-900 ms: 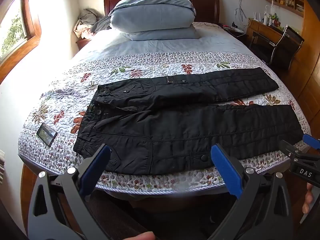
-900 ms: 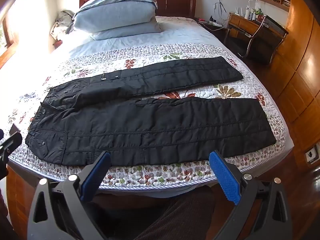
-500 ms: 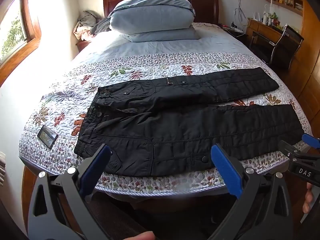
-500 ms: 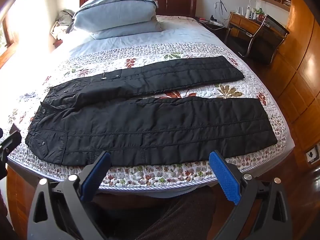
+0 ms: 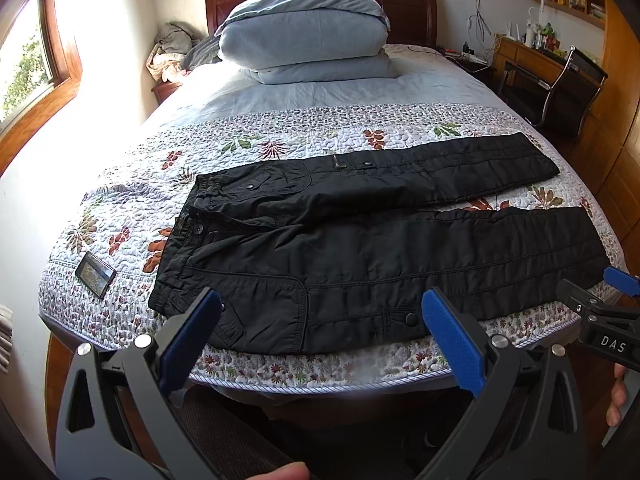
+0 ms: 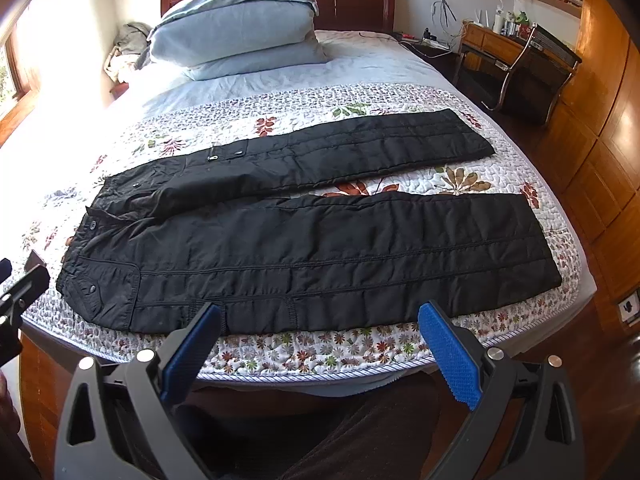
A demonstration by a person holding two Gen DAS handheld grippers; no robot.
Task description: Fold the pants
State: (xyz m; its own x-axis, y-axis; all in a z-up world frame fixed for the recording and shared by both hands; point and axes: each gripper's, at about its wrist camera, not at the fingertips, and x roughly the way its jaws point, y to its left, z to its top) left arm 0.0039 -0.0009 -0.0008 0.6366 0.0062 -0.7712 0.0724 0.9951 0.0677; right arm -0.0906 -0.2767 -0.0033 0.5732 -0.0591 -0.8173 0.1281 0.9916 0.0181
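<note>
Black padded pants (image 5: 360, 248) lie flat across the floral quilt, waistband to the left, both legs stretching right and spread apart. They also show in the right wrist view (image 6: 304, 240). My left gripper (image 5: 320, 320) is open and empty, hovering at the bed's near edge just short of the hip part. My right gripper (image 6: 320, 328) is open and empty at the near edge, in front of the near leg. The right gripper's tip shows at the right of the left wrist view (image 5: 600, 312).
A phone (image 5: 95, 274) lies on the quilt left of the waistband. Stacked blue pillows (image 5: 304, 36) sit at the headboard. A desk and chair (image 5: 560, 84) stand to the right of the bed (image 5: 320, 380).
Both grippers have drifted very slightly; the pants sit a touch higher in the views. Nothing has been gripped or moved.
</note>
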